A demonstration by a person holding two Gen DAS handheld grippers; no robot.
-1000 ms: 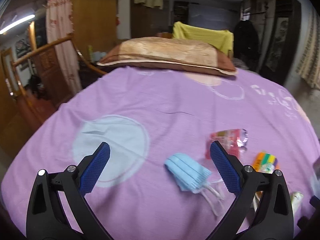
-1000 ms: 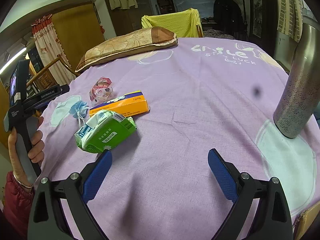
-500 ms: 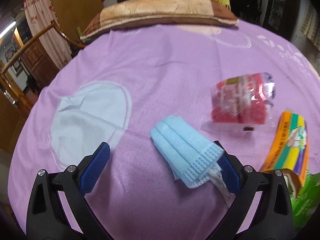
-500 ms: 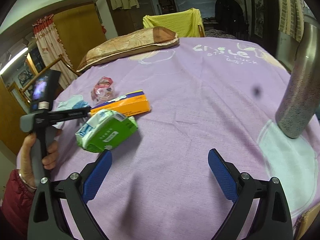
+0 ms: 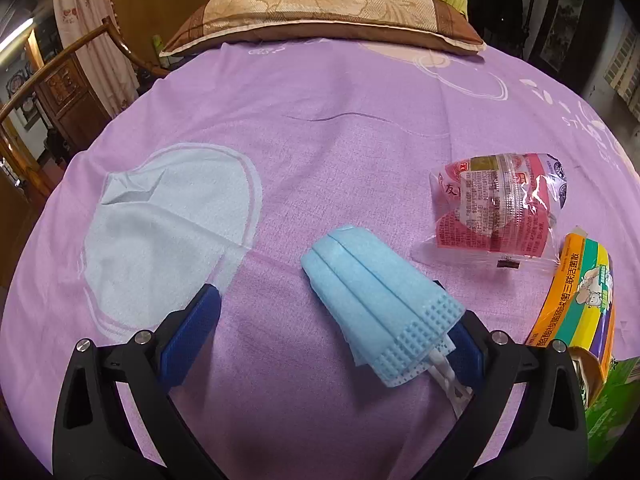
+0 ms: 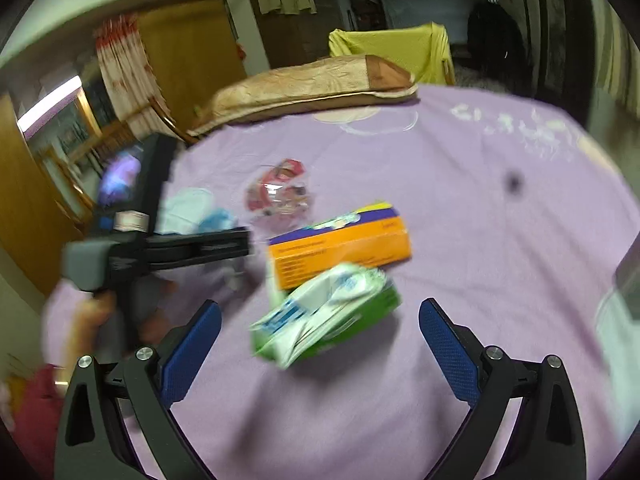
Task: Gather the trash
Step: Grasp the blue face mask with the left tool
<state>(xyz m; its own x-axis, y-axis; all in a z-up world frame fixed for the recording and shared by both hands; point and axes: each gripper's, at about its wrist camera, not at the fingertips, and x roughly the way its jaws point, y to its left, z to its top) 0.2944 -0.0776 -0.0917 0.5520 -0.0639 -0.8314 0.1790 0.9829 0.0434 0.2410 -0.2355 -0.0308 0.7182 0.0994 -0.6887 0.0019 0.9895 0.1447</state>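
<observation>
Since the frame a second back, the left gripper has dropped close to the bed, and the mask now lies between its wide-open jaws, nearer the right finger, whose pad it partly hides; nothing is gripped. A half-second ago it sat much the same but less sharp. Just right of the mask lies the clear wrapper with red print, and beyond it the orange box, its near end open, contents not legible. A green carton touches the box at the frame's edge. The pillow rests at the far end of the bed.

From the right wrist, the blurred picture shows the right gripper has swung left: the green carton, earlier off its left finger, is now ahead between its spread, empty jaws. The orange box lies touching behind the carton. A hand holds the left gripper just over the mask.
</observation>
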